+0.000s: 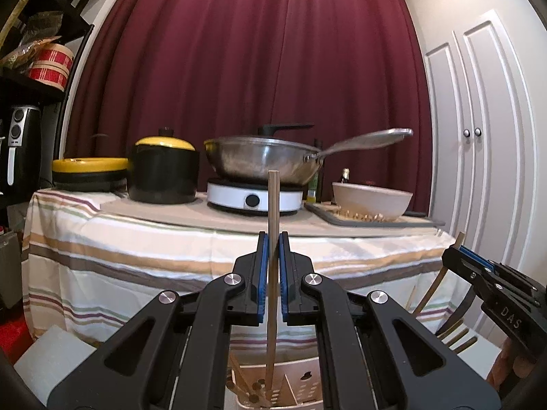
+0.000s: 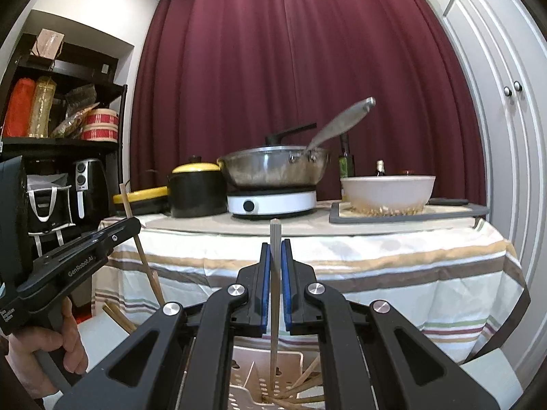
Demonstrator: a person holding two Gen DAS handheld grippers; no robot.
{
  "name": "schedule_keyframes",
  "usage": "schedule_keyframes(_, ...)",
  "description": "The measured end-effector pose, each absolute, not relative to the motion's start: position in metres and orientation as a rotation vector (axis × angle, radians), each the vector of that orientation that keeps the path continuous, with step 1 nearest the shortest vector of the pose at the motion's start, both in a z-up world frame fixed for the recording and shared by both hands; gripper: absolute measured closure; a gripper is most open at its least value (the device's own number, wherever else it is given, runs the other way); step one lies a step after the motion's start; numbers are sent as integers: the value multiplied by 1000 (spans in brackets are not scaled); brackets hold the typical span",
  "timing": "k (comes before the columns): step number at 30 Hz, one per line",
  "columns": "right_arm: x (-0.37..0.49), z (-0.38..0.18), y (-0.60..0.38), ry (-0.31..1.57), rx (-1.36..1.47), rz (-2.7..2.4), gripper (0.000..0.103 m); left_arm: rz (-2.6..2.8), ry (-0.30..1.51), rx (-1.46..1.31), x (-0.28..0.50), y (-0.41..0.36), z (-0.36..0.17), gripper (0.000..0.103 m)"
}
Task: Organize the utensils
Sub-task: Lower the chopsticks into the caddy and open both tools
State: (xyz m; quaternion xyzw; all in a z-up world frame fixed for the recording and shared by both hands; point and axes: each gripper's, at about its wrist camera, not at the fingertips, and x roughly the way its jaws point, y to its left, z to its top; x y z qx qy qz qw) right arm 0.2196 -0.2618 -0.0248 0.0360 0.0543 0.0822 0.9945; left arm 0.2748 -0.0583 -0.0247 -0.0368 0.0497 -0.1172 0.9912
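My left gripper is shut on a wooden chopstick held upright, its lower end reaching into a white perforated utensil holder that has several chopsticks in it. My right gripper is shut on a grey chopstick, also upright, its lower end inside the same holder. The right gripper shows at the right edge of the left wrist view, the left gripper at the left of the right wrist view.
Beyond stands a table with a striped cloth, bearing a steel wok on a white cooker, a black and yellow pot, a white bowl on a grey tray. A black shelf stands left, white doors right.
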Motion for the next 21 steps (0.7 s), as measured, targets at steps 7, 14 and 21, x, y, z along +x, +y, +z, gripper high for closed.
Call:
schedule_keyframes(7, 228, -40, -257, 157, 57, 171, 96, -230, 167, -45, 285, -64, -46, 96)
schedule_keyframes(14, 230, -49, -255, 192, 56, 172, 95, -229, 209, -19, 287, -68, -55, 80)
schedule_keyframes(21, 229, -49, -252, 196, 47, 170, 71, -223, 217, -18, 286, -66, -57, 52)
